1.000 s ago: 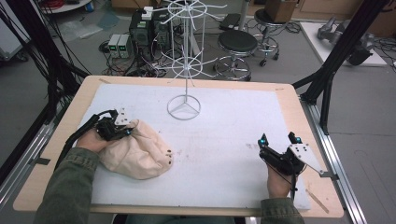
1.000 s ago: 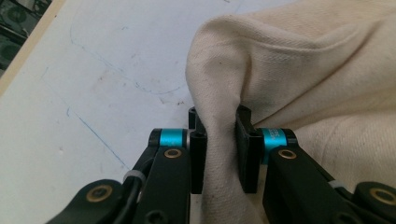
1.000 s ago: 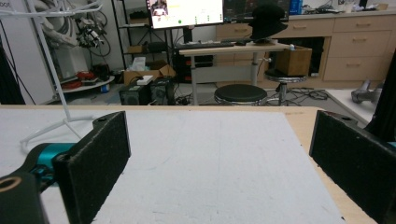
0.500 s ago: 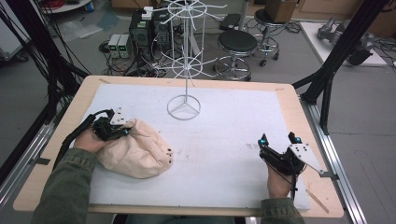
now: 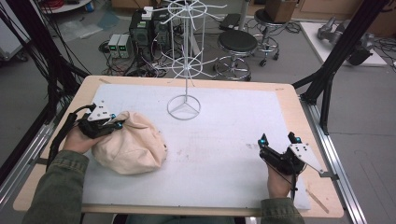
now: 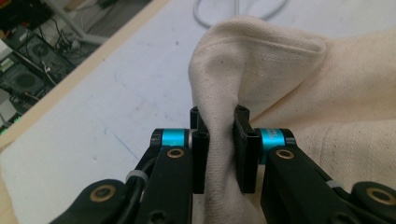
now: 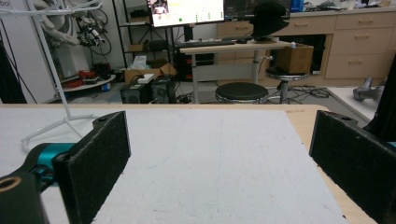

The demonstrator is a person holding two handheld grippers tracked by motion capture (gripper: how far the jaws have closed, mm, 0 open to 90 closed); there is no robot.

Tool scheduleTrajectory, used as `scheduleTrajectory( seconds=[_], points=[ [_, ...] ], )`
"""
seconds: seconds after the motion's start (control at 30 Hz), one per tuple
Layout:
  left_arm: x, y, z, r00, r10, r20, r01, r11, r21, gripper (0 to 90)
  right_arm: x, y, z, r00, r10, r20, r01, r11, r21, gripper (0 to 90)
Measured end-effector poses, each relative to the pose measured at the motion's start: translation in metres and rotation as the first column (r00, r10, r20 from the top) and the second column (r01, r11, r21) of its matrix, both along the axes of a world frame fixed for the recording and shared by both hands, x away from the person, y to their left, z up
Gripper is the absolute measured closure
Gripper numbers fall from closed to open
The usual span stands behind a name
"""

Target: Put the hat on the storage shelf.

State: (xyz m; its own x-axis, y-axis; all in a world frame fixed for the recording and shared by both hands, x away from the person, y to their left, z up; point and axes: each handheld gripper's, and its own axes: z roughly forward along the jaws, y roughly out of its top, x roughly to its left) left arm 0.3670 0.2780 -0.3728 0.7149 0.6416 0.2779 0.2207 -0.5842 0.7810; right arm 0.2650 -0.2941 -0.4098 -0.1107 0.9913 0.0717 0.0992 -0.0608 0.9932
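Observation:
A cream cloth cap (image 5: 133, 147) lies at the left of the white mat, one edge pulled up. My left gripper (image 5: 116, 122) is shut on that raised edge; in the left gripper view both black pads pinch a fold of the cap (image 6: 261, 84), with my left gripper (image 6: 219, 149) just off the mat. A white wire display rack (image 5: 185, 56) stands at the back middle on a ring base. My right gripper (image 5: 279, 138) rests near the mat's front right, jaws wide apart and nothing between them; my right gripper (image 7: 219, 154) faces bare mat.
The wooden table (image 5: 299, 107) edges the white mat (image 5: 224, 140) on all sides. Black frame posts rise at both sides. A stool (image 5: 238, 44) and electronics boxes (image 5: 119, 44) stand on the floor behind the table.
My left gripper has risen and shifted slightly toward the back with the cap's edge, lifting that side. The right gripper has stayed put.

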Motion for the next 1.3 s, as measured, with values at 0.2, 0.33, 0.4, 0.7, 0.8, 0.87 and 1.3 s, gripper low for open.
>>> scheduleTrajectory(
  seconds=[0.2, 0.33, 0.4, 0.7, 0.8, 0.87, 1.3],
  points=[
    [-0.006, 0.006, 0.011, 0.9995, 0.011, 0.028, -0.009, 0.9967, -0.081, 80.2, 0.0, 0.0, 0.0, 1.0, 0.0, 0.001, 0.0, 1.0, 0.002, 4.4],
    [-0.008, 0.009, 0.016, 0.9985, 0.012, 0.053, -0.004, 0.99, -0.141, 80.2, 0.0, 0.0, 0.0, 1.0, 0.002, -0.001, -0.002, 1.0, 0.008, 4.4],
    [-0.009, 0.01, 0.02, 0.9977, 0.016, 0.066, -0.005, 0.9857, -0.168, 80.2, 0.0, 0.0, 0.0, 1.0, 0.004, 0.0, -0.004, 1.0, 0.007, 4.4],
    [-0.016, 0.016, 0.033, 0.9911, 0.048, 0.124, -0.01, 0.9576, -0.288, 80.1, 0.0, 0.0, 0.0, 1.0, 0.004, 0.002, -0.004, 1.0, 0.012, 4.5],
    [-0.018, 0.017, 0.037, 0.9874, 0.065, 0.144, -0.016, 0.9478, -0.319, 80.1, 0.0, 0.0, 0.0, 1.0, 0.004, 0.0, -0.004, 1.0, 0.013, 4.4],
    [-0.02, 0.016, 0.04, 0.9846, 0.07, 0.16, -0.014, 0.9439, -0.33, 80.0, 0.0, 0.0, 0.0, 1.0, 0.005, 0.0, -0.005, 1.0, 0.014, 4.5],
    [-0.022, -0.001, 0.062, 0.9596, 0.138, 0.245, -0.022, 0.9062, -0.422, 80.0, 0.0, -0.001, 0.001, 1.0, 0.005, 0.006, -0.005, 1.0, 0.013, 4.4]
  ],
)
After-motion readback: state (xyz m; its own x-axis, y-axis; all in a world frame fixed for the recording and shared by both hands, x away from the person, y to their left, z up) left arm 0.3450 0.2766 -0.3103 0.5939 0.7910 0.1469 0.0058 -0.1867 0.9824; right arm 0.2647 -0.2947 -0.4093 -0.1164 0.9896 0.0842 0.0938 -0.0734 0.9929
